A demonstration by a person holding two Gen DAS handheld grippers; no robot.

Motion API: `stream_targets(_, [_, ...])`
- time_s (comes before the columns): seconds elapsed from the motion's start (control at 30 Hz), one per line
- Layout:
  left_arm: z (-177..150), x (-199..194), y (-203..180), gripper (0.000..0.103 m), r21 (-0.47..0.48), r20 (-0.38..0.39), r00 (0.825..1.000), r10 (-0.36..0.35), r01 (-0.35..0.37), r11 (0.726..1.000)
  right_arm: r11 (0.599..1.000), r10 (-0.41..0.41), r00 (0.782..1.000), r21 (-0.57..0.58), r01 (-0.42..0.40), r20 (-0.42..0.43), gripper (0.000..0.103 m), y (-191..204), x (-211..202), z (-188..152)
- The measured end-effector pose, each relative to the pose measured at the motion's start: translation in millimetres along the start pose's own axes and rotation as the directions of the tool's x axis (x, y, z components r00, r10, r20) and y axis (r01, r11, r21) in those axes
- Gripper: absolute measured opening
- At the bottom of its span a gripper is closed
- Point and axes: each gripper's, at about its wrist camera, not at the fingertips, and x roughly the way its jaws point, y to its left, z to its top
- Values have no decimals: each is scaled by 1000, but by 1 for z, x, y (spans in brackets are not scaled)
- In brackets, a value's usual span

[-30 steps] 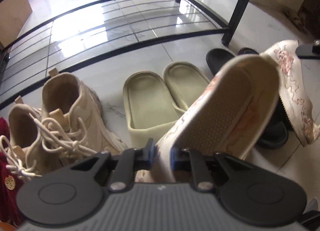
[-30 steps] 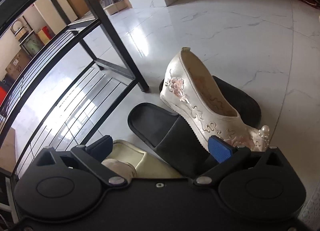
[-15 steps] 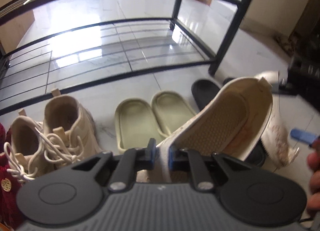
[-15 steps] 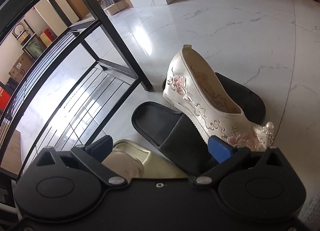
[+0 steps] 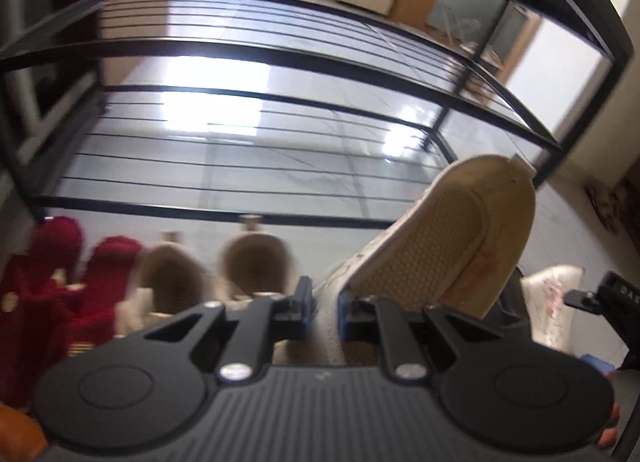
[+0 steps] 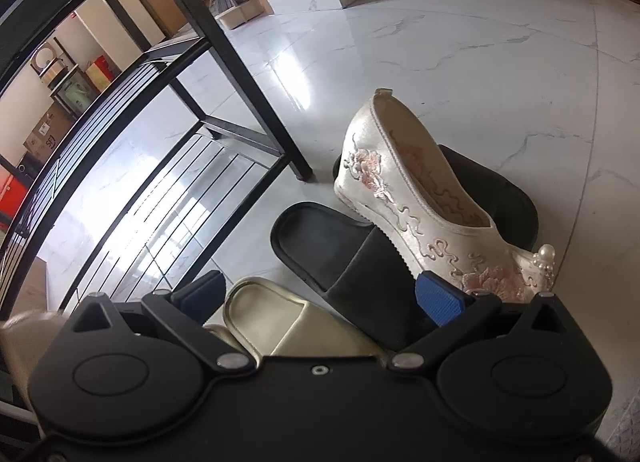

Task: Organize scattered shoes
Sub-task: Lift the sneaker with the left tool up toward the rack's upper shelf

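Observation:
My left gripper (image 5: 323, 308) is shut on the edge of a cream embroidered shoe (image 5: 436, 246), held up with its textured sole facing the camera, in front of the black wire shoe rack (image 5: 256, 130). My right gripper (image 6: 320, 298) is open and empty, low over the floor. Ahead of it the matching embroidered shoe (image 6: 420, 198) rests on a black slide (image 6: 492, 190); a second black slide (image 6: 340, 254) and a beige slide (image 6: 272, 318) lie closer. The matching shoe also shows in the left wrist view (image 5: 552, 306).
Beige sneakers (image 5: 248, 266) and red shoes (image 5: 60, 262) stand in a row before the rack's lowest shelf. The rack's black leg (image 6: 248, 74) stands left of the embroidered shoe. White marble floor (image 6: 480, 42) stretches to the right. Boxes stand beyond the rack.
My left gripper has lifted the embroidered shoe and swung up toward the rack shelves, with motion blur. The right gripper has edged slightly closer to the shoes and stays open.

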Motion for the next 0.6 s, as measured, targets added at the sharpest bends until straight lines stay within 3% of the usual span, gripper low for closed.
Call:
stream_targets(0.27, [-12, -25, 89, 12, -112, 22, 993, 114, -111, 987, 999, 12, 999, -41, -10, 36, 103, 9, -10, -4])
stream_targets(0.6, [-16, -64, 158, 12, -251, 52, 988, 149, -131, 959, 991, 14, 998, -132, -7, 55, 103, 30, -13, -12])
